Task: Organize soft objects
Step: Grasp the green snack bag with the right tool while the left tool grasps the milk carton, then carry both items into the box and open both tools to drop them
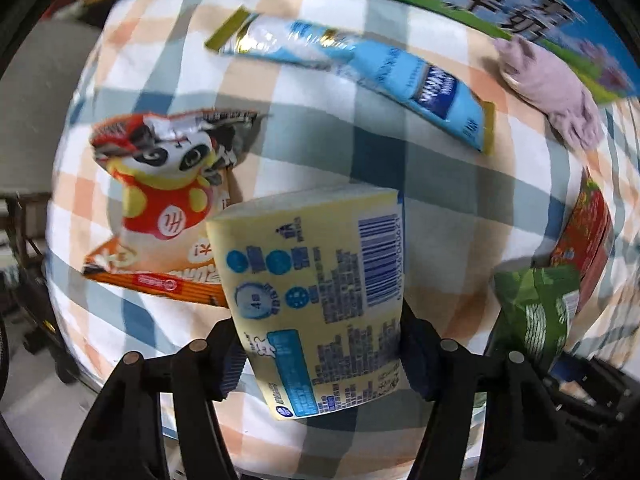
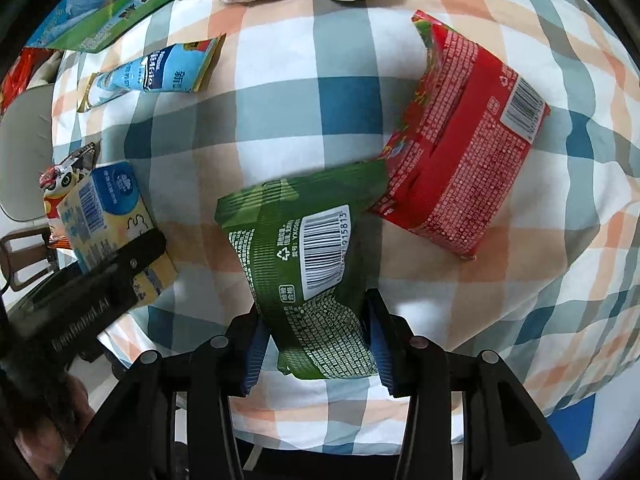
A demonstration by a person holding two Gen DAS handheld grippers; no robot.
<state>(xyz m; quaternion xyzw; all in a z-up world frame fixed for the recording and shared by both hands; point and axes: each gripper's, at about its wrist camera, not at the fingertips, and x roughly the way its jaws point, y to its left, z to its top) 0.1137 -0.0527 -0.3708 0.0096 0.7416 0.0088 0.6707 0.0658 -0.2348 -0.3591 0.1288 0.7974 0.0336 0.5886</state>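
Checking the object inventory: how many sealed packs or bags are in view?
5. Yellow tissue pack in left tongs; green bag in right tongs; red bag beside it; panda bag left; blue pouch far side. Others may be hidden.

A home: checked bedsheet (image 2: 280,120), chair (image 2: 20,152) beside it.

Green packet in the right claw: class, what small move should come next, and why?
Probably carry the green packet towards the red packet and set it alongside. The right claw already grips it, and its top edge nearly reaches the red one on the checked cloth.
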